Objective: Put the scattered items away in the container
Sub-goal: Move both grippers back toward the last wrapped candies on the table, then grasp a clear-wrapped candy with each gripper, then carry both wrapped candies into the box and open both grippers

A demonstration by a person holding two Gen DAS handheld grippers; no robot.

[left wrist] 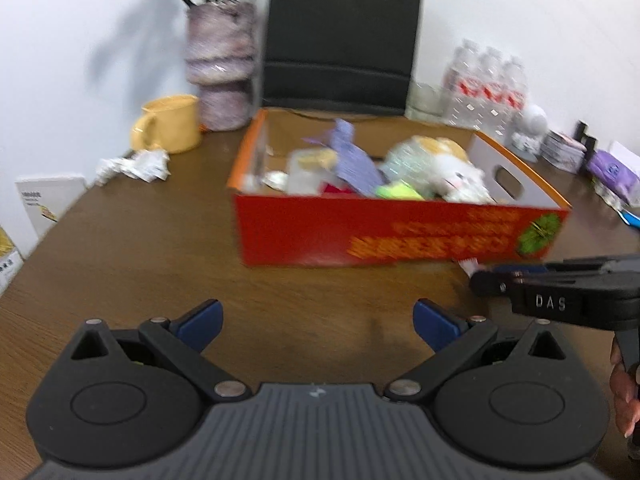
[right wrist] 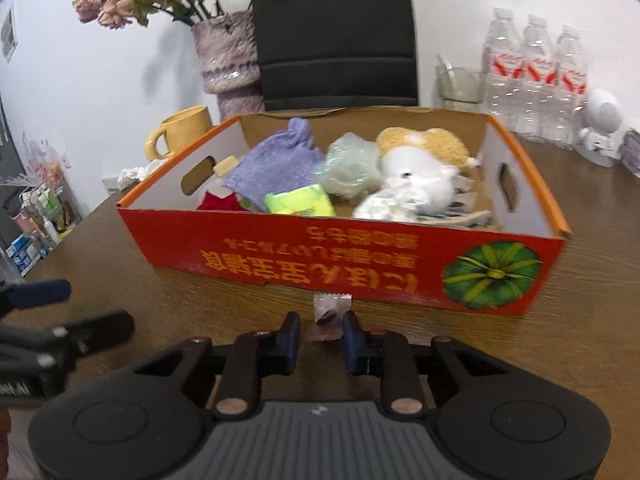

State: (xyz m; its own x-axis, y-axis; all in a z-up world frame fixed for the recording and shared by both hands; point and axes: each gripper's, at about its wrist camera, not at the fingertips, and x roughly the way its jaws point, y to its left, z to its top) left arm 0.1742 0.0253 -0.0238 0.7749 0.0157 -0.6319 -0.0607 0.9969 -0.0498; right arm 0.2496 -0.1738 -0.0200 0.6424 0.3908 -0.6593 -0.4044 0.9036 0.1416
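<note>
A red cardboard box (right wrist: 280, 256) stands mid-table, holding a purple cloth (right wrist: 276, 168), a plush toy (right wrist: 416, 172), a green packet (right wrist: 300, 200) and other items. It also shows in the left wrist view (left wrist: 360, 232). A small clear candy wrapper (right wrist: 330, 312) lies on the table just in front of the box. My right gripper (right wrist: 320, 340) sits low at it, its fingers close on either side of the wrapper's near end; contact is unclear. My left gripper (left wrist: 316, 324) is wide open and empty over bare table. The right gripper (left wrist: 520, 280) shows at the right there.
A yellow mug (left wrist: 172, 124), a vase of dried flowers (left wrist: 220, 64) and crumpled paper (left wrist: 136, 164) stand back left. A black chair back (right wrist: 332, 36) is behind the box. Water bottles (right wrist: 536, 72), a glass (right wrist: 458, 80) and a white figure (right wrist: 600, 128) stand back right.
</note>
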